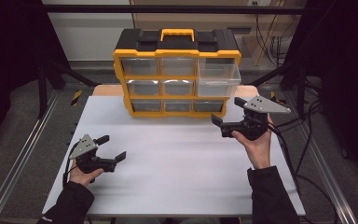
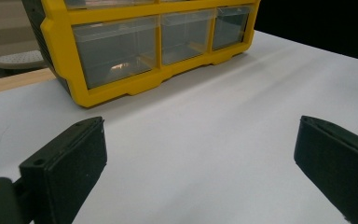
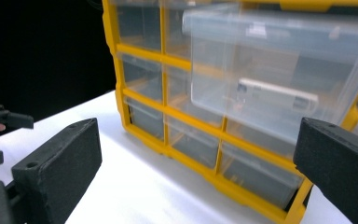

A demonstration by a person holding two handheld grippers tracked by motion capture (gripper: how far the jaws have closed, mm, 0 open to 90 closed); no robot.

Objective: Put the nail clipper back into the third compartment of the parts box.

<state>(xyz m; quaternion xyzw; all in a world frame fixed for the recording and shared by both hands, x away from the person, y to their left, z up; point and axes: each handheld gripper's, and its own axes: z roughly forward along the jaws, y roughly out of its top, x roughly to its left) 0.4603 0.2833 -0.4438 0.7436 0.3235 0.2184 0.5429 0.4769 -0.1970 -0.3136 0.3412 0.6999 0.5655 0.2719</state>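
From the high view, a yellow and black drawer cabinet stands upright at the 12 o'clock edge of the white tabletop, its black lid carrying a yellow handle. It has three rows of three clear drawers. The top drawer at the 3 o'clock side is pulled out well past the cabinet front; the others sit flush. The left gripper rests low toward 8 o'clock, held in the left hand, jaws spread with nothing between them. The right gripper is held in the right hand toward 3 o'clock, just in front of the cabinet's lower corner, below the open drawer, jaws spread and empty.

In the left gripper view, the left gripper has its two black jaws wide apart over bare tabletop. The cabinet's bottom row sits at 12 o'clock, well apart from the jaws.

In the right gripper view, the right gripper has its jaws spread, framing the cabinet close ahead. The pulled-out drawer juts forward at 1 o'clock; a pale oblong item shows through its clear wall, too blurred to name. At 9 o'clock, the left gripper appears far off.
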